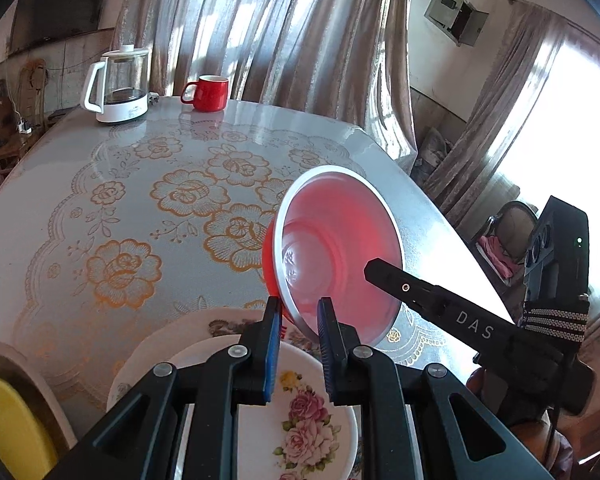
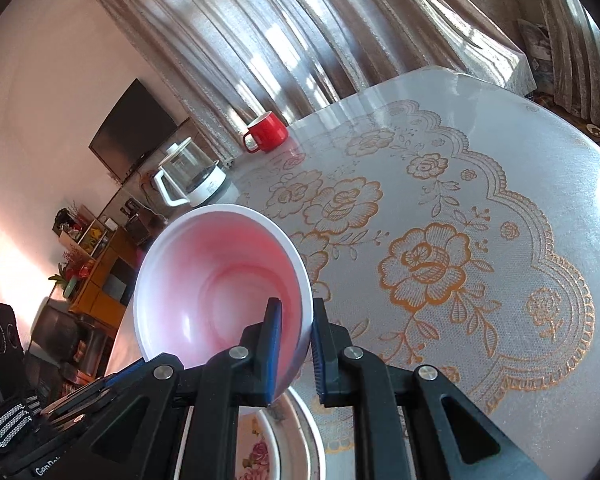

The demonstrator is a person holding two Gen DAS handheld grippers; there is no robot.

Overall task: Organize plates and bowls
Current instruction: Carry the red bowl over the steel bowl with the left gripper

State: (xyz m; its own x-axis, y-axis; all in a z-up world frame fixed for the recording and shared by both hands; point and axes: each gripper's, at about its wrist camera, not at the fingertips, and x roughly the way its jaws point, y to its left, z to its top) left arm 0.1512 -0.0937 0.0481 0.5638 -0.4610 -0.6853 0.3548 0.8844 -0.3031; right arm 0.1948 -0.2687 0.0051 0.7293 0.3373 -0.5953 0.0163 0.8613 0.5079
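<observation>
Held clear of the table, tilted steeply on edge: one red bowl with a pale rim and pinkish inside, its mouth turned toward both cameras. Clamped at the near rim by the left gripper, jaws narrow, one blue pad inside the wall, one outside. Gripped as well on the opposite rim by the right gripper, jaws likewise narrow across the thin wall; seen from the left wrist as a black finger reaching in from 4 o'clock, overlapping the bowl's rim at its right side.

Directly beneath the left jaws: a floral plate stacked on a larger plate, near the table's front edge at 6 o'clock. At 7 o'clock in the left view, a yellow dish inside a pale rim, partly cut off.

Wide open cloth with gold flowers from the table's middle out to 12 o'clock. Far edge occupied only by a glass kettle at 11 o'clock and a red mug just right of it, both well apart from the bowl. Right table edge close past the bowl at 3 o'clock, curtains beyond.

Both grippers angled downward, pointing across the table.
</observation>
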